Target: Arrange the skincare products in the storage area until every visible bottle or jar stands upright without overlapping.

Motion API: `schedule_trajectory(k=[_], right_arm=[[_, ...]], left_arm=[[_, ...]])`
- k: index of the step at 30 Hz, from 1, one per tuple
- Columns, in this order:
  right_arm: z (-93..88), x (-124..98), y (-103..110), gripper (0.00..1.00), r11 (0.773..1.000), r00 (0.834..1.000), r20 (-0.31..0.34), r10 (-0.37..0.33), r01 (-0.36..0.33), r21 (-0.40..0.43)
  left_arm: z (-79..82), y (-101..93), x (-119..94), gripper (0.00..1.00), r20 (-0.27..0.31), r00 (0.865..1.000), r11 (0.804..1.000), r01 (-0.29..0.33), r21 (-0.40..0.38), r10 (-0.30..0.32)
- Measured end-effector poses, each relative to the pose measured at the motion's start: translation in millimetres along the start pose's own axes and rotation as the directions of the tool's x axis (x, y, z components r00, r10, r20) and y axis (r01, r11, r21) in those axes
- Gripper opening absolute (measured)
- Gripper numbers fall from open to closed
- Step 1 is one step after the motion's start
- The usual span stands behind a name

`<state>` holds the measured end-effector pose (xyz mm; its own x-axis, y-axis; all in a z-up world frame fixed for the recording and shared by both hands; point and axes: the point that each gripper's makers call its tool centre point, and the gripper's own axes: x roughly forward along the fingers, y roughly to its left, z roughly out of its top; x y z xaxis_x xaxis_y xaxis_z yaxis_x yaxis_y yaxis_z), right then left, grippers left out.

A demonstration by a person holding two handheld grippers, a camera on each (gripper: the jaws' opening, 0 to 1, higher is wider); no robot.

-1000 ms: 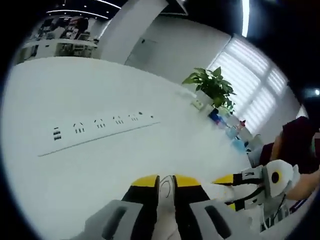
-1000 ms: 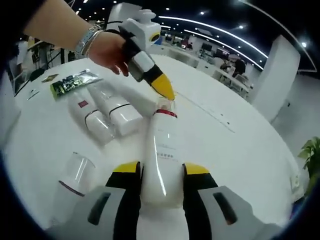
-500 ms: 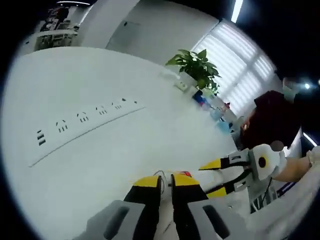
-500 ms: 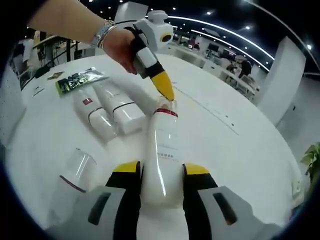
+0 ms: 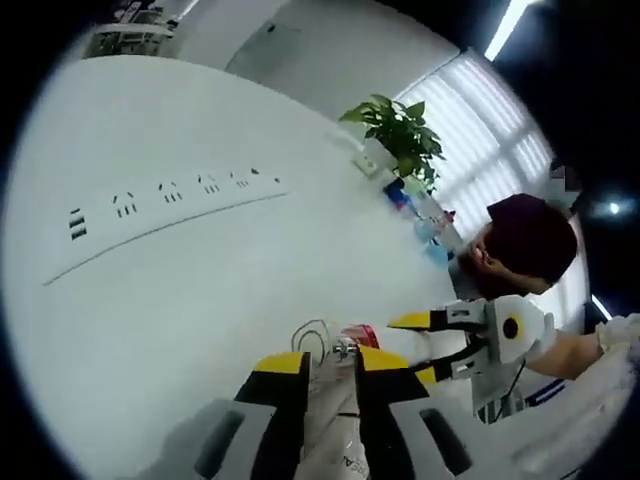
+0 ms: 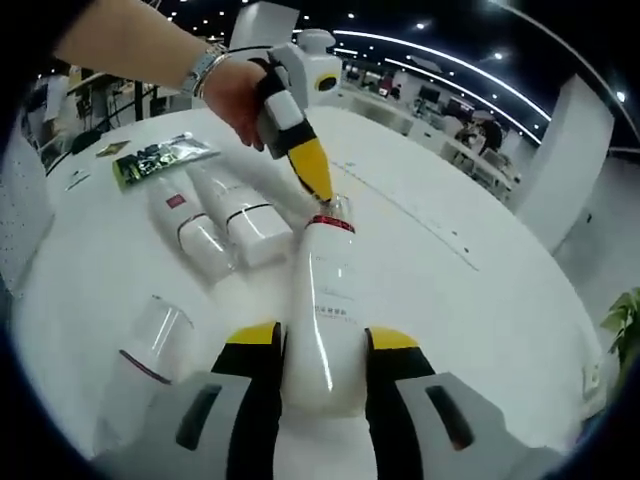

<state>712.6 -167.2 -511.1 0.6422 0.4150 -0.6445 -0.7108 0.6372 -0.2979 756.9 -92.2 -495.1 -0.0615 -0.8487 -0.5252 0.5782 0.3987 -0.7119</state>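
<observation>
White glossy plastic makes up the tall bottle (image 6: 322,320) clamped between the right gripper (image 6: 320,350) and its two yellow-tipped jaws, low on its wide base. Its long axis runs straight away from that gripper across the white table (image 6: 480,300), tapering to a clear cap with a red band at the far end. The left gripper (image 6: 305,170), held in a hand (image 6: 235,100) with a metal bracelet, comes in beyond the bottle and presses its yellow tips together at that cap; whether they pinch the cap itself cannot be told from here. In the left gripper view, its jaws (image 5: 325,375) stand close, with the bottle's neck (image 5: 330,400) between them.

Left of the bottle lie three more containers, all on their sides: one clear-capped tube (image 6: 150,350) nearest, then two white tubes (image 6: 215,225) side by side and touching, each with a dark ring. Farther off rests one green and black sachet (image 6: 150,160).

Beyond the bottle's cap, a row of flush sockets (image 5: 170,190) marks the tabletop, and one leafy potted plant (image 5: 400,135) stands at the far edge.
</observation>
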Motion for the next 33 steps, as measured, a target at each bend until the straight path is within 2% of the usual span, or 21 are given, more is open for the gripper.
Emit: schedule_trajectory(k=[2, 10, 17, 21, 23, 24, 25, 26, 27, 29, 33], right_arm=[[-0.2, 0.1, -0.2, 0.3, 1.0, 1.0, -0.001, 0.0, 0.0, -0.001], [-0.4, 0.3, 0.5, 0.3, 1.0, 1.0, -0.011, 0.024, -0.024, -0.008], [0.0, 0.1, 3.2, 0.3, 0.999, 0.999, -0.02, 0.046, -0.047, -0.022], [-0.3, 0.2, 3.9, 0.3, 0.999, 0.998, -0.02, 0.052, -0.053, -0.009], [-2.4, 0.3, 3.9, 0.31, 0.998, 0.998, -0.022, 0.053, -0.052, 0.035], [2.4, 3.4, 14.2, 0.32, 0.993, 0.995, 0.016, 0.099, -0.1, 0.058], [-0.6, 2.7, 24.8, 0.32, 0.987, 0.991, -0.018, 0.134, -0.132, 0.092], [-1.7, 1.7, 26.3, 0.32, 0.984, 0.991, -0.028, 0.133, -0.128, 0.126], [-3.8, 0.2, 14.7, 0.32, 0.989, 0.995, -0.019, 0.097, -0.094, 0.113], [-3.5, 0.3, 15.1, 0.32, 0.991, 0.995, -0.012, 0.101, -0.1, 0.084], [-2.4, 1.6, 13.1, 0.33, 0.988, 0.993, -0.013, 0.12, -0.118, 0.099]], left_arm=[[2.5, 0.4, 1.1, 0.22, 0.004, 1.0, 1.0, 0.002, 0.021, -0.002], [6.5, 2.5, 4.2, 0.21, 0.007, 0.999, 0.999, 0.041, -0.01, -0.041], [3.0, 0.5, 3.4, 0.19, -0.019, 0.997, 0.996, 0.071, -0.048, -0.072], [0.0, -3.4, 6.7, 0.18, -0.009, 0.996, 0.993, 0.093, -0.073, -0.094], [-1.4, -9.9, 14.1, 0.18, 0.015, 0.993, 0.991, 0.121, -0.063, -0.12], [-16.6, -26.9, 20.7, 0.17, -0.056, 0.978, 0.975, 0.196, -0.102, -0.202], [-21.3, -35.1, 25.1, 0.17, -0.08, 0.97, 0.97, 0.22, -0.1, -0.228], [-20.2, -31.8, 24.1, 0.18, -0.087, 0.977, 0.98, 0.19, -0.067, -0.195], [-9.5, -26.0, 24.9, 0.18, -0.047, 0.987, 0.988, 0.155, -0.013, -0.155], [-12.2, -26.8, 20.2, 0.18, -0.066, 0.984, 0.986, 0.163, -0.03, -0.165], [-13.7, -26.2, 18.1, 0.19, -0.084, 0.985, 0.988, 0.154, 0.026, -0.152]])
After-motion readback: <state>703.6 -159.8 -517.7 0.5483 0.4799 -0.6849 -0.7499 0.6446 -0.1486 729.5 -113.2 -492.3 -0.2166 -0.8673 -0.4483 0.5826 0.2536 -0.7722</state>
